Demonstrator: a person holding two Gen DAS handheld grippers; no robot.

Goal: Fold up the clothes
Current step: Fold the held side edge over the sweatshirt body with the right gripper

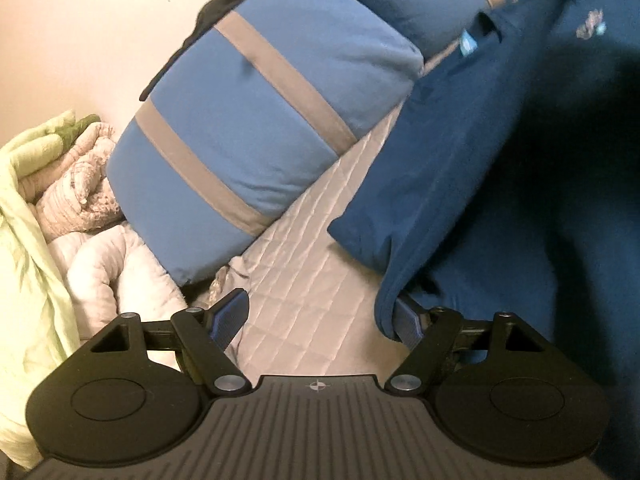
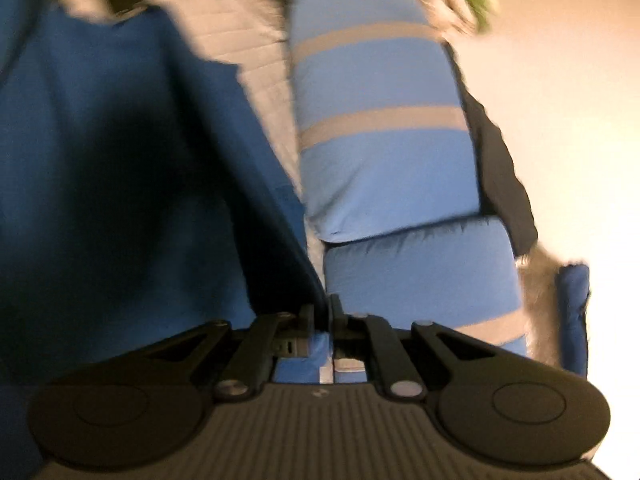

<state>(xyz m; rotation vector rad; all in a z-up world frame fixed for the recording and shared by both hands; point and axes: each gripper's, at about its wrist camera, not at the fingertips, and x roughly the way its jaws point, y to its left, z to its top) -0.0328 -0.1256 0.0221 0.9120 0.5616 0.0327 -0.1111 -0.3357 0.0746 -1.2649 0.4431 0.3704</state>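
Quilted bed; garment between right gripper fingers

My left wrist camera looks forward over my spread left gripper, close above the quilted bed cover, toward the striped pillows and the wall. My right wrist camera faces along my right gripper, pressed close against the dark blue garment and blurred. Both views share the pillows, cover and garment.
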